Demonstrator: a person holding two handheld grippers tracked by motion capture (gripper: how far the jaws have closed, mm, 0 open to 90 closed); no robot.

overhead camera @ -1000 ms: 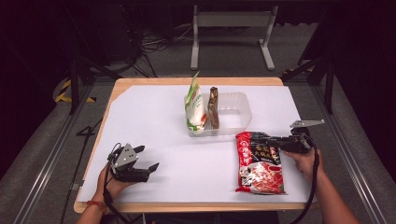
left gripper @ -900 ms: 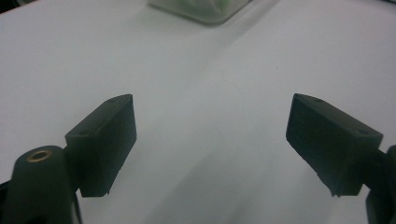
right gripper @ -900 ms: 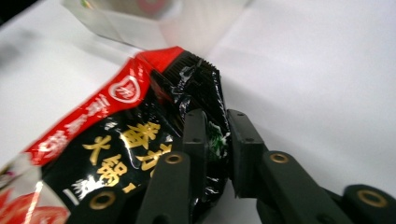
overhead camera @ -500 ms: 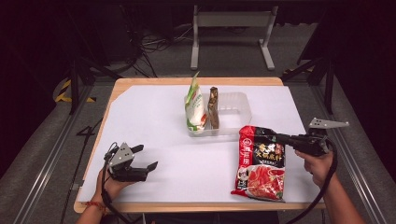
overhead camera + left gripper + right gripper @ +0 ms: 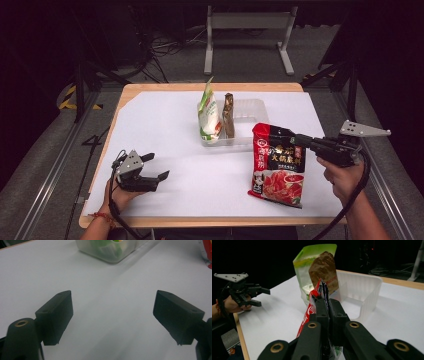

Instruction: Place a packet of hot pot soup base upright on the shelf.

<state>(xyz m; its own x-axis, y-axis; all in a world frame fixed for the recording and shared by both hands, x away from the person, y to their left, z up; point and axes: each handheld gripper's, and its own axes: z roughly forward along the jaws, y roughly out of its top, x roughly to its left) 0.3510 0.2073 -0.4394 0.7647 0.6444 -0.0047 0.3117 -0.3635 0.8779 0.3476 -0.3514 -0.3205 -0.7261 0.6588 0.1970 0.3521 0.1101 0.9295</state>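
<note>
Since a second ago, lifted and tilted by the right gripper: one red noodle packet, clamped at its right edge, lower corner near the white table. Left gripper at near left, jaws spread, empty. One clear tray at centre, holding two pouches: one green-white, one brown. Packet's Chinese lettering too blurred to read.

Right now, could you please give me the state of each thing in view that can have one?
Left gripper: open, resting low on the table, holding nothing.
Right gripper: shut on the red packet's edge.
Red packet: partly lifted, bottom near the table.
Clear bin: open-topped, partly filled.
Green bag: upright in the bin.
Brown packet: upright beside the green bag.
</note>
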